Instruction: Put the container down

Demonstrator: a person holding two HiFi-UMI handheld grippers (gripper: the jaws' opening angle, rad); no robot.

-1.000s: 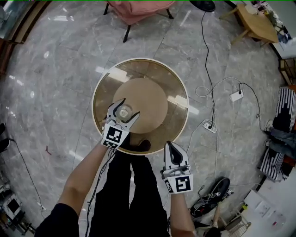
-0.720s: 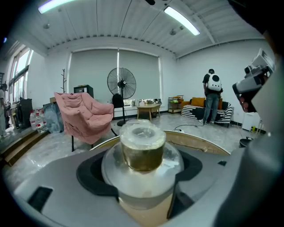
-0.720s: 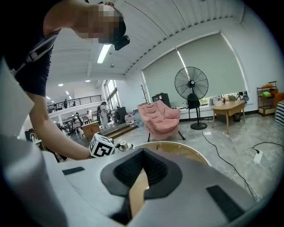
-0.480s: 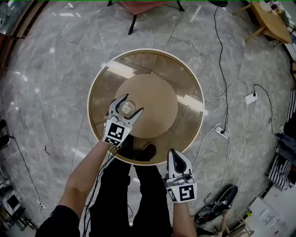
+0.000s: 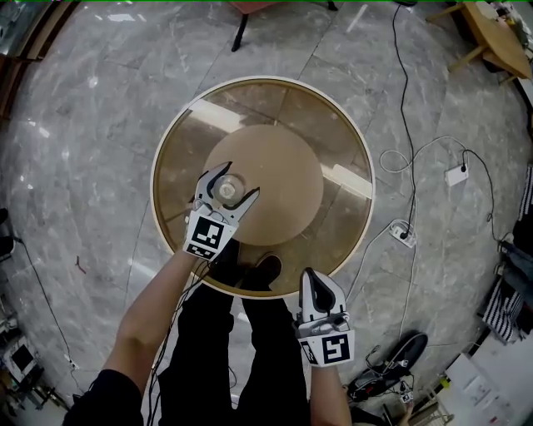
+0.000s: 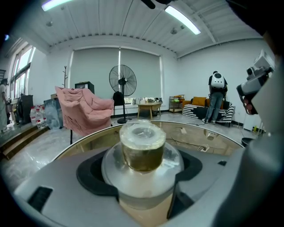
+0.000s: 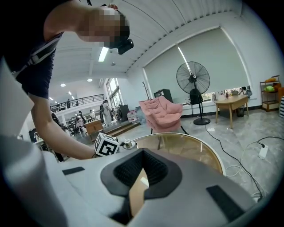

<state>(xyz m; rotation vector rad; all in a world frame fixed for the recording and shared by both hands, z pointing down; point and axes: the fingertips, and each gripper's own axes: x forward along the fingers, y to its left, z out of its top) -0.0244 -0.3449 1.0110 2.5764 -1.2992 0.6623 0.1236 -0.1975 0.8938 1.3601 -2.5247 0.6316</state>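
Note:
A small clear container point(image 5: 226, 189) with a round lid sits between the fingers of my left gripper point(image 5: 233, 185), over the left half of the round glass table point(image 5: 333, 112). In the left gripper view the container point(image 6: 143, 150) fills the space between the jaws, which are shut on its wide body. I cannot tell whether its base touches the glass. My right gripper point(image 5: 311, 279) hangs off the table's near edge, close to the person's legs, its jaws shut with nothing in them point(image 7: 141, 177). From the right gripper view the left gripper's marker cube point(image 7: 106, 148) and the container point(image 7: 128, 143) show at the table's left.
The table has a brown round base under the glass point(image 5: 265, 185). Cables and power strips point(image 5: 404, 235) lie on the marble floor to the right. A pink chair point(image 6: 84, 113), a standing fan point(image 6: 123, 84) and a wooden table point(image 5: 491, 25) stand beyond.
The head view has shifted and the table shows larger. My left gripper keeps its hold on the container at about the same spot over the table. The right gripper stays shut.

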